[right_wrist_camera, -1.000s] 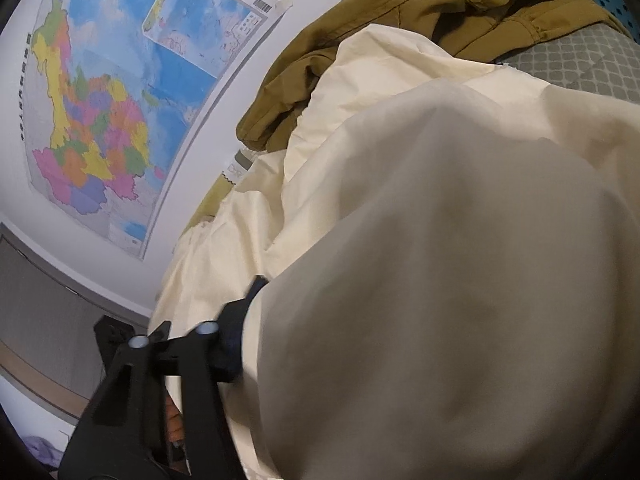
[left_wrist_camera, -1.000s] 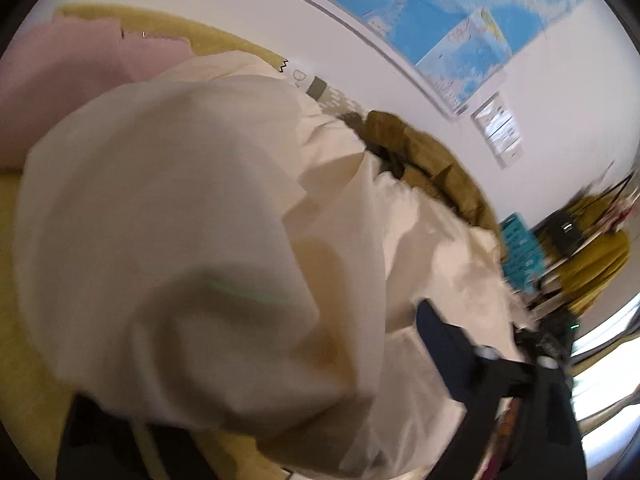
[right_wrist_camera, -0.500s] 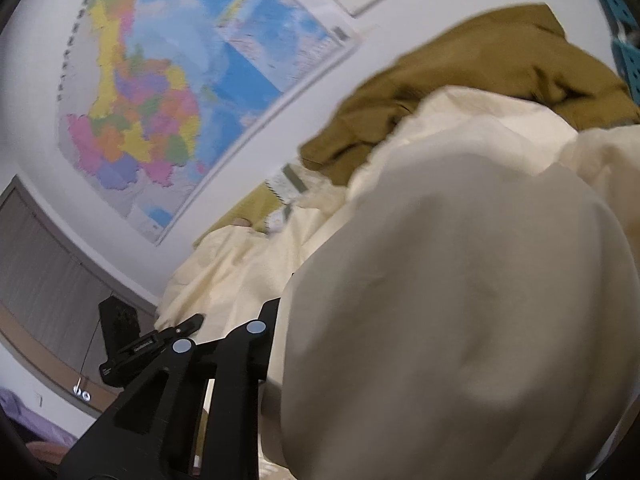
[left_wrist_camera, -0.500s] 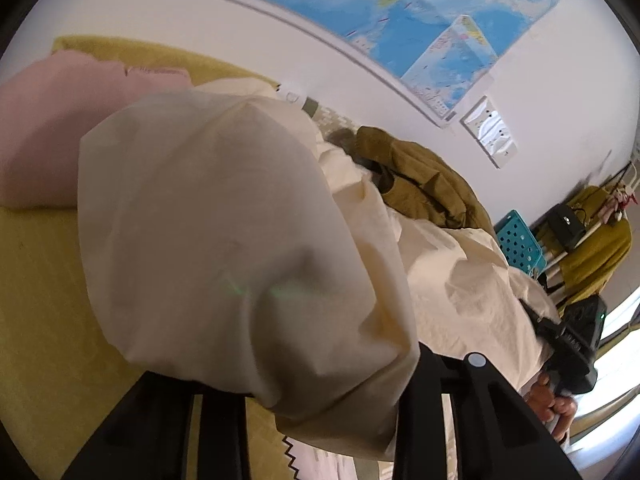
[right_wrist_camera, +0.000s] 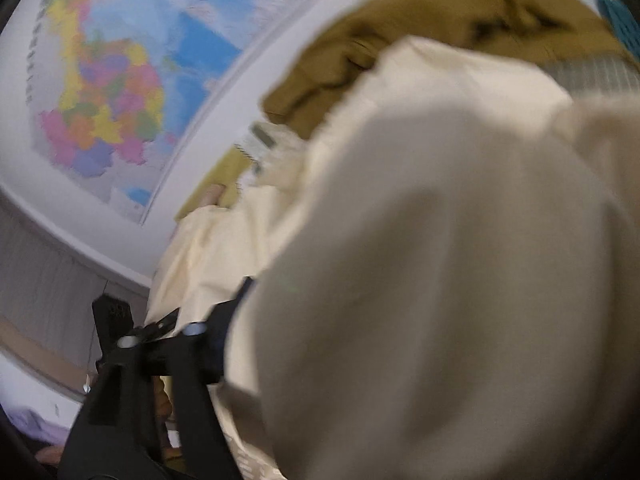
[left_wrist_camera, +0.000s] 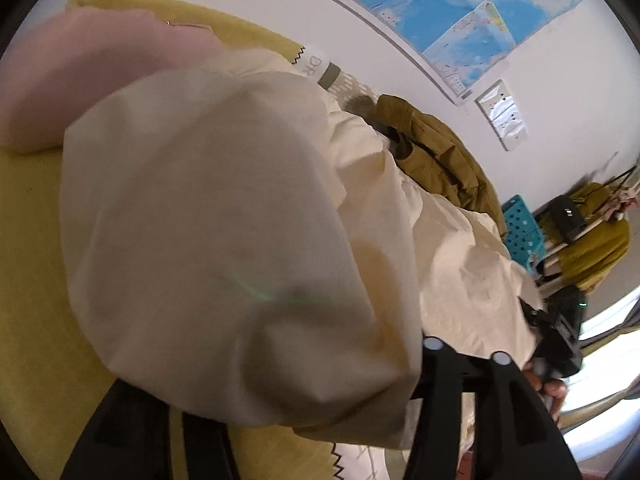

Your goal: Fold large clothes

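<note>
Close in front of both cameras, a cream garment (left_wrist_camera: 224,240) billows over the left gripper (left_wrist_camera: 280,408) and hides its fingertips, so the pictures do not show for certain how its jaws stand, though the cloth hangs bunched from between its black fingers (left_wrist_camera: 452,392). In the blurred right wrist view the right gripper (right_wrist_camera: 320,360) is likewise buried in the cream cloth and its jaws cannot be read. Farther back lie an olive jacket (left_wrist_camera: 436,156), a pink cloth (left_wrist_camera: 80,76) at far left on the yellow cover (left_wrist_camera: 28,280), and a wall map (right_wrist_camera: 120,80).
</note>
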The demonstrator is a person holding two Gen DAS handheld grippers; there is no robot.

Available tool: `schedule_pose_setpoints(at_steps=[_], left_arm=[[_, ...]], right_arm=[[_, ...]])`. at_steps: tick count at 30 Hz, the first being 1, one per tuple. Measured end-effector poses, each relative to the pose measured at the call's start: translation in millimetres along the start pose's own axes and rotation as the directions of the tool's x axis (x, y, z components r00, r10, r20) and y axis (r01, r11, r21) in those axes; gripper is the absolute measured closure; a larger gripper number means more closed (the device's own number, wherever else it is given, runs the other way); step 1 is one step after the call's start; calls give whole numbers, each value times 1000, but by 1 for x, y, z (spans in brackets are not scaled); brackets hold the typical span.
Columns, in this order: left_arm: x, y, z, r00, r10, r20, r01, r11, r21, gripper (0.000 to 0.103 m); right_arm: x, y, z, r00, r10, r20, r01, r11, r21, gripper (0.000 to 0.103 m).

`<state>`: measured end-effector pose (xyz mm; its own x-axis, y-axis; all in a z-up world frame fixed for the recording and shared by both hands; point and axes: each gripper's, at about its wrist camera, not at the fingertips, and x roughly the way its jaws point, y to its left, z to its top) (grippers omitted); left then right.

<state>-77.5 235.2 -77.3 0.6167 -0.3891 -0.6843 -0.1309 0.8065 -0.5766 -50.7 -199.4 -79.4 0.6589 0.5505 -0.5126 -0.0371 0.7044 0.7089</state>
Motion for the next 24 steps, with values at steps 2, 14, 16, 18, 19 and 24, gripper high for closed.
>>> schedule_pose_setpoints(at_steps=[2, 14, 16, 18, 19, 24], left_arm=[[2, 4, 0, 1000, -15, 1, 15, 1000, 8, 24], [21, -16, 14, 999, -40, 26, 39, 999, 37, 72], [14, -22, 19, 998, -38, 41, 35, 998, 55, 76], [8, -28, 23, 998, -43, 51, 39, 997, 69, 79], [3, -33, 26, 997, -42, 57, 37, 995, 88, 79], [-25, -51, 46, 992, -76, 104, 61, 988, 143, 80]], right_arm=[[5, -8, -2, 1000, 23, -18, -22, 999, 37, 15], [9, 15, 7, 991, 135, 20, -133, 989, -58, 82], [0, 30, 10, 989, 143, 49, -137, 985, -104, 84], [-10, 48, 13, 986, 148, 78, -135, 979, -153, 85], [-16, 58, 16, 983, 159, 90, -141, 974, -176, 86], [-36, 101, 30, 971, 203, 129, -162, 948, -274, 86]])
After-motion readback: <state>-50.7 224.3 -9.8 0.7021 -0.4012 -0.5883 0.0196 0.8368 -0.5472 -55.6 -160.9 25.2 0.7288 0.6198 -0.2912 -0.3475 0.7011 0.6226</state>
